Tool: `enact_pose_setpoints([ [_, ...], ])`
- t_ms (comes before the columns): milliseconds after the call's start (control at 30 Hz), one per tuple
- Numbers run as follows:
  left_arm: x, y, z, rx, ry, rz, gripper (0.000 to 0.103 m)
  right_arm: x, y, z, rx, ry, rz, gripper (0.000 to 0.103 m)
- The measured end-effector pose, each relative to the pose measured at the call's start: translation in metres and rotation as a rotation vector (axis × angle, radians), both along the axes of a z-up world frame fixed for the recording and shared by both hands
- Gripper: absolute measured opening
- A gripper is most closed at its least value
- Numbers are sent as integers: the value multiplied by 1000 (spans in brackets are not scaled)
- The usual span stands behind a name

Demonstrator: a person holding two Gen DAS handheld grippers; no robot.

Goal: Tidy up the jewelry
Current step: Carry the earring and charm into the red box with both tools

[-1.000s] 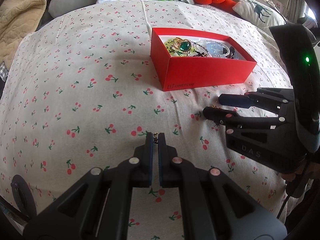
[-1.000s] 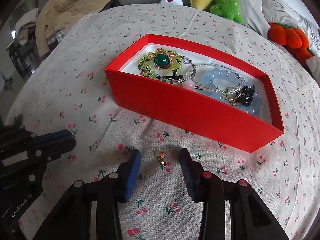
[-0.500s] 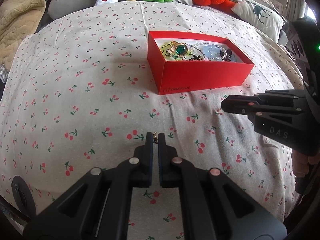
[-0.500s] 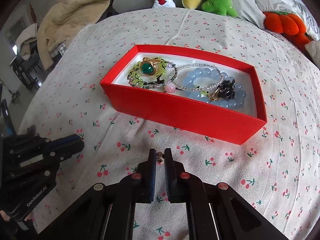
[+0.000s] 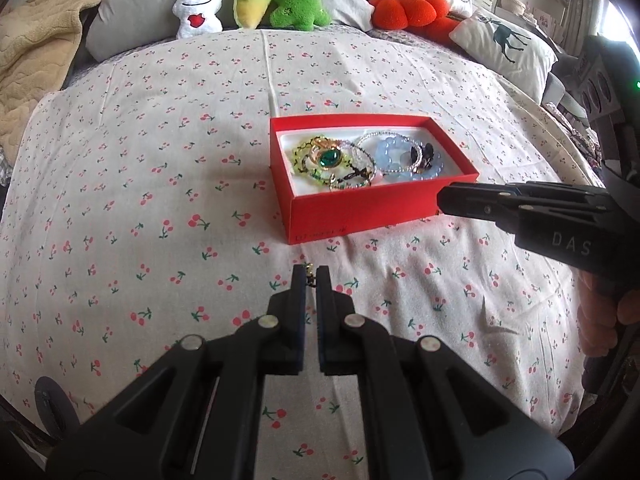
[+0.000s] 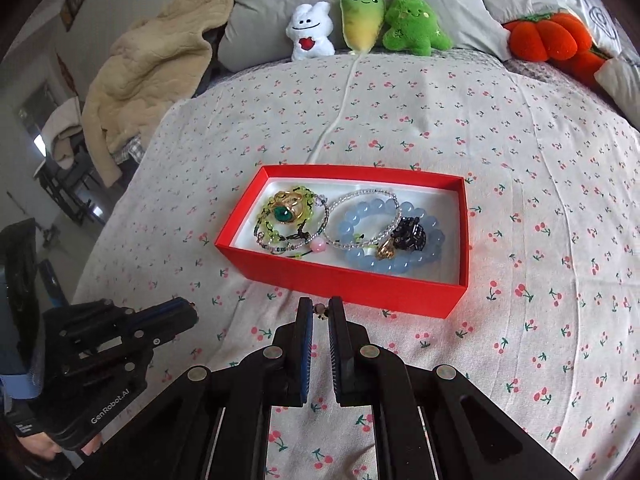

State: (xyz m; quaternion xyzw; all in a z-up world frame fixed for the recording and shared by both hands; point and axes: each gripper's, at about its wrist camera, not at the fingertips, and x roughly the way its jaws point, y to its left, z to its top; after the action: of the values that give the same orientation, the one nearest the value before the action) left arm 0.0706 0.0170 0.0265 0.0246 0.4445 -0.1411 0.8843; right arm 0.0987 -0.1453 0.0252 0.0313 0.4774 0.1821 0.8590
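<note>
Gold earring (image 6: 320, 312) now sits pinched in my right tool (image 6: 320, 322), lifted off the bed; my left tool (image 5: 310, 280) pinches its twin (image 5: 310, 271). Red box (image 6: 352, 280) waits just ahead, so both go in next

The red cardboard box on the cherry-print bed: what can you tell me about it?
The red cardboard box is an open, lidless rectangle with a white lining, resting flat on the cherry-print bedsheet. Inside lie a green-stone gold ring on yellow-green beads, a pale blue bead bracelet, a clear bead strand, a pink bead and a black ornament. Small lettering marks one outer wall. Neither gripper touches it; the right gripper hovers just short of its near wall.
</note>
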Motion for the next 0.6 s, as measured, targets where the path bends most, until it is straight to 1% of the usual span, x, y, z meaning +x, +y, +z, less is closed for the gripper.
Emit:
enact_pose_setpoints([
  [167, 20, -13, 21, -7, -33, -16, 5, 15, -5, 10, 11, -20, -28, 8],
  [267, 33, -23, 26, -2, -49, -35, 5, 24, -14, 12, 19, -17, -48, 8],
  [433, 53, -38, 20, -34, -50, -55, 6, 38, -31, 12, 24, -3, -79, 8],
  [567, 63, -51, 16, -54, -68, -68, 6, 45, -41, 8, 28, 15, -101, 8],
  [600, 65, -54, 16, -55, -67, -71, 10, 47, -41, 6, 25, 19, -103, 8],
])
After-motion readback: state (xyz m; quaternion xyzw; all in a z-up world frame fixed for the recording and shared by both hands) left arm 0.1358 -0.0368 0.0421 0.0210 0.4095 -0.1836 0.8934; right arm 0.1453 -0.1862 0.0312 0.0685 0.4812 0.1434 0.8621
